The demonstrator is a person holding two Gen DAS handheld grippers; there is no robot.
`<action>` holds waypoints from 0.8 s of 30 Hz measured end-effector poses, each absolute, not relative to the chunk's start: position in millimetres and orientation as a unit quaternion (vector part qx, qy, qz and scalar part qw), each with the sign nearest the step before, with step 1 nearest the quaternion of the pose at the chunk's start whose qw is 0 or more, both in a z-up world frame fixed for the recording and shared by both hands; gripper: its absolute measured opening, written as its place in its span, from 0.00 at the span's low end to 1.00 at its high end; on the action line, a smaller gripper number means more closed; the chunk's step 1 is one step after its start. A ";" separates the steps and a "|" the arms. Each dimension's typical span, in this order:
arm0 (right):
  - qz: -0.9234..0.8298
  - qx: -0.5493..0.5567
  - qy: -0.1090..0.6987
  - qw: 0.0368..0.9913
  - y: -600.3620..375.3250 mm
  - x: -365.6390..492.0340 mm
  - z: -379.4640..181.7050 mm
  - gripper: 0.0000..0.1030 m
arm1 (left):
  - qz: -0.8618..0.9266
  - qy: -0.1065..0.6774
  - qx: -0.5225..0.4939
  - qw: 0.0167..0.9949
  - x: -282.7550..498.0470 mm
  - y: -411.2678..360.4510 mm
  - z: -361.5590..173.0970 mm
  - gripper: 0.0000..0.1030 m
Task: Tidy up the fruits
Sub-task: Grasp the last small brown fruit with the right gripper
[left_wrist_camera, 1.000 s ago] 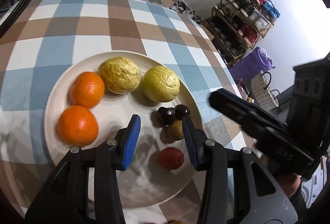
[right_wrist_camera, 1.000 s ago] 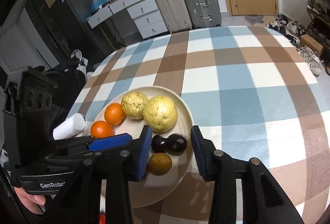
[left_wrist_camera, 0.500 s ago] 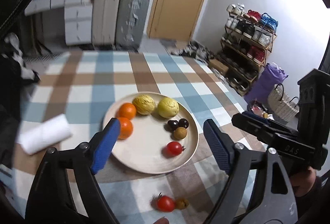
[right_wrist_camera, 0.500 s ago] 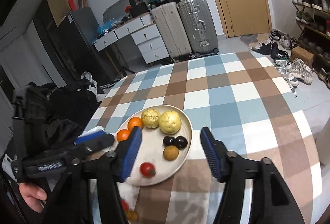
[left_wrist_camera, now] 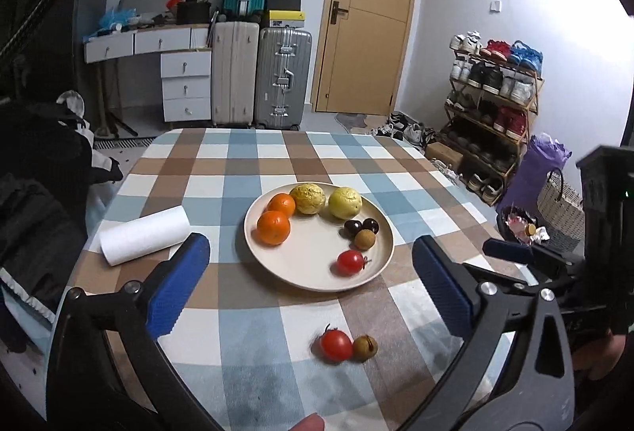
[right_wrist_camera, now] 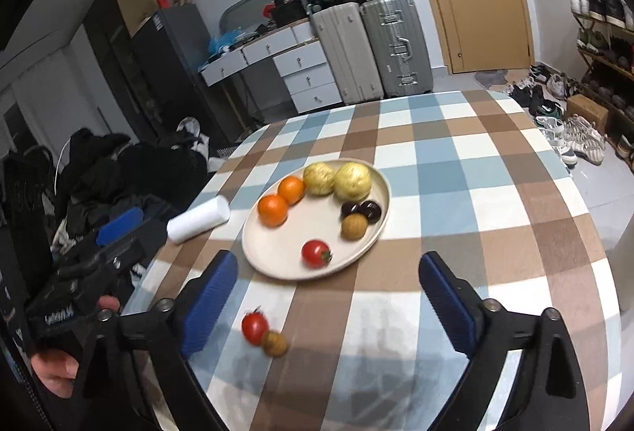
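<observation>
Two grippers hang over a checked desk point(left_wrist_camera: 237, 169), both gaping wide and empty. The left gripper point(left_wrist_camera: 305, 280) and right gripper point(right_wrist_camera: 329, 296) have just been opening, with nothing caught between the blue pads.

Most of the fruit sits sorted on a cream plate point(left_wrist_camera: 305, 276) near the desk's middle: two oranges point(left_wrist_camera: 273, 226) touching at the left, two wrinkled yellow fruits point(left_wrist_camera: 344, 202) along the far rim, two dark cherries point(left_wrist_camera: 352, 226) touching a brown longan point(left_wrist_camera: 364, 238), and one red tomato point(left_wrist_camera: 350, 261) alone toward the near rim. Two stragglers remain off the plate on the near cloth, a second tomato point(left_wrist_camera: 336, 345) touching a second longan point(left_wrist_camera: 364, 347). A white paper roll point(left_wrist_camera: 144, 234) lies on its side left of the plate.

The step in hand looks like fetching those last two. The pair touches, so the approach is best made from the free side of one fruit, pads straddling it alone. The tomato is smooth and soft, likely to roll or bruise; a gentle close across its middle suits it. The longan is small and hard-shelled and could squirt from the pads if pinched off-centre. Each probably belongs beside its twin on the plate.
</observation>
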State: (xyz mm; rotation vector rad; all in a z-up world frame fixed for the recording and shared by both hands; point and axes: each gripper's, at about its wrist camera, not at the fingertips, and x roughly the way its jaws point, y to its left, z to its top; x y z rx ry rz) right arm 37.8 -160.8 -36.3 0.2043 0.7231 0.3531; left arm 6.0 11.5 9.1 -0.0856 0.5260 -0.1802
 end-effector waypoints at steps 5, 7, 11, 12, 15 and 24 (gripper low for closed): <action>0.181 0.067 0.353 0.916 -148.8 28.7 -37.9 0.97 | -0.098 0.271 -0.036 0.957 -11.8 12.2 0.0 0.99; 0.185 0.060 0.355 0.915 -146.4 26.4 -38.9 0.98 | -0.099 0.287 -0.050 0.952 -14.0 16.3 -5.9 0.99; 0.197 0.047 0.366 0.908 -141.0 26.7 -44.3 0.98 | -0.100 0.307 -0.071 0.944 -5.3 21.6 -12.4 0.99; 0.200 0.044 0.371 0.906 -139.4 27.2 -46.9 0.98 | -0.100 0.309 -0.071 0.943 -3.0 22.1 -13.1 0.99; 0.211 0.036 0.386 0.897 -134.2 27.9 -53.1 0.98 | -0.102 0.318 -0.074 0.940 2.7 23.1 -16.4 0.99; 0.251 -0.025 0.411 0.876 -105.4 23.2 -74.4 0.98 | -0.100 0.325 -0.079 0.937 9.5 22.9 -17.4 0.99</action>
